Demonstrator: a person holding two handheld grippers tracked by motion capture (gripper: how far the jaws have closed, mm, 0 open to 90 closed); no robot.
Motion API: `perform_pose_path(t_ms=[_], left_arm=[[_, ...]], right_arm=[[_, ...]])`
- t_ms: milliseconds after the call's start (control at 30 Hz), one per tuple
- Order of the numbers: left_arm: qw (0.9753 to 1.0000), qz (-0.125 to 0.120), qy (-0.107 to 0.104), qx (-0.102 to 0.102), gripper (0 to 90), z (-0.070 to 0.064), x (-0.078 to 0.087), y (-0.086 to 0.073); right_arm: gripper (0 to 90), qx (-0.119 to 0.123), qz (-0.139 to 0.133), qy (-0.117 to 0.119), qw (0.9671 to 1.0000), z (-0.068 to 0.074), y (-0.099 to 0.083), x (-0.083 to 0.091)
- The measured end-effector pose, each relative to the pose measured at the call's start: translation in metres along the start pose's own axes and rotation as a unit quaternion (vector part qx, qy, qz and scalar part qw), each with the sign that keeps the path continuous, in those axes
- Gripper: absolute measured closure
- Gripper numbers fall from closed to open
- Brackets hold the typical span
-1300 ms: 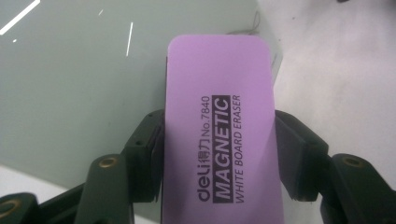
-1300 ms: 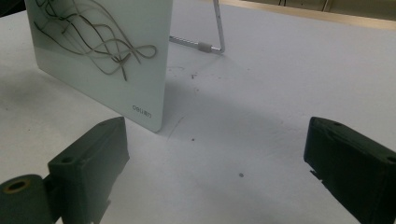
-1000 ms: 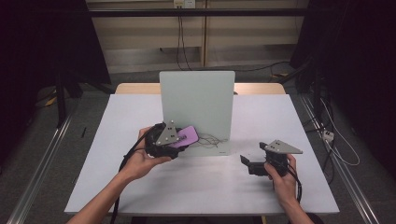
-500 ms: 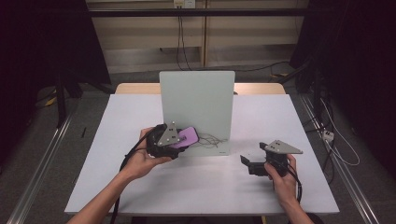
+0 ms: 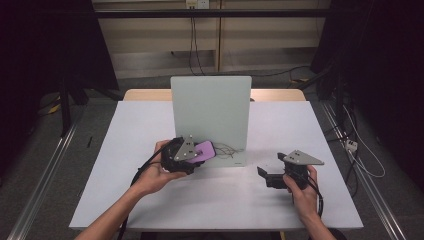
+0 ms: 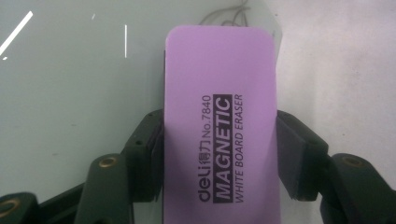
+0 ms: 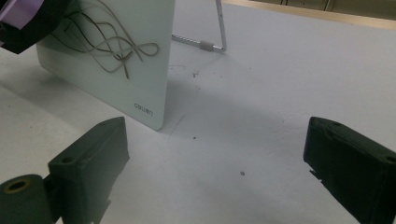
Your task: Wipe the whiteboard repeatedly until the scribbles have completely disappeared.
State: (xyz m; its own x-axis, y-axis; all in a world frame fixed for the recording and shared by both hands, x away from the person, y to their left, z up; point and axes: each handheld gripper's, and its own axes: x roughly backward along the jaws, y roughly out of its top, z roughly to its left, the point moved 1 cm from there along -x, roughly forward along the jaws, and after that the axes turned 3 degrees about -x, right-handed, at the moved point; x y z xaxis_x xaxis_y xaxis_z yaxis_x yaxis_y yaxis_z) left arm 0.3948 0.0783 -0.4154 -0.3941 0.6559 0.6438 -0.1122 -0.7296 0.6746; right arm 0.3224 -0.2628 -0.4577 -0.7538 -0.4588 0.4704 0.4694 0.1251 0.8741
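Note:
A small white board (image 5: 212,115) stands upright on a wire stand in the middle of the table, with grey scribbles (image 7: 112,49) low on its face. My left gripper (image 5: 192,156) is shut on a purple magnetic white board eraser (image 6: 219,121), its jaws clamping the long sides. The eraser (image 5: 203,151) is against the board's lower left part, beside the scribbles (image 5: 227,150). My right gripper (image 5: 267,176) stands open low over the table right of the board, with nothing between its jaws (image 7: 215,172). The board's corner (image 7: 149,112) is ahead of it to the left.
The white table (image 5: 150,125) has bare room on both sides of the board and in front of it. The board's wire stand (image 7: 212,44) reaches back behind it. Dark floor, rails and cables surround the table.

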Motion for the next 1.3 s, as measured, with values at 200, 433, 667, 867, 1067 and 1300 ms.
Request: perform_pose_path(t_ms=[200,433,667,867,1067,1300], left_arm=[[0.9998,0.011,-0.007,-0.014,41.1,-0.007,-0.007,-0.002],[0.9999,0.007,0.007,-0.014,41.2,-0.003,0.0,0.001],[0.9991,-0.023,0.036,0.007,41.2,0.015,0.02,0.0],[0.9991,-0.02,0.036,0.007,41.2,0.013,0.02,-0.003],[0.9997,-0.012,0.021,0.009,41.1,0.006,0.011,-0.006],[0.9999,-0.004,0.008,0.008,41.1,-0.003,-0.001,-0.003]], right_arm=[[6.6,-0.001,0.001,0.001,1.0,0.0,0.0,0.001],[6.6,-0.004,0.001,0.001,1.0,-0.001,0.0,0.001],[6.6,-0.001,0.0,0.0,1.0,0.0,0.0,0.001],[6.7,-0.002,0.001,0.001,1.0,0.0,0.0,0.0],[6.7,-0.001,0.001,0.001,1.0,0.0,0.0,0.001],[6.7,0.0,0.0,0.001,1.0,0.0,0.0,0.001]])
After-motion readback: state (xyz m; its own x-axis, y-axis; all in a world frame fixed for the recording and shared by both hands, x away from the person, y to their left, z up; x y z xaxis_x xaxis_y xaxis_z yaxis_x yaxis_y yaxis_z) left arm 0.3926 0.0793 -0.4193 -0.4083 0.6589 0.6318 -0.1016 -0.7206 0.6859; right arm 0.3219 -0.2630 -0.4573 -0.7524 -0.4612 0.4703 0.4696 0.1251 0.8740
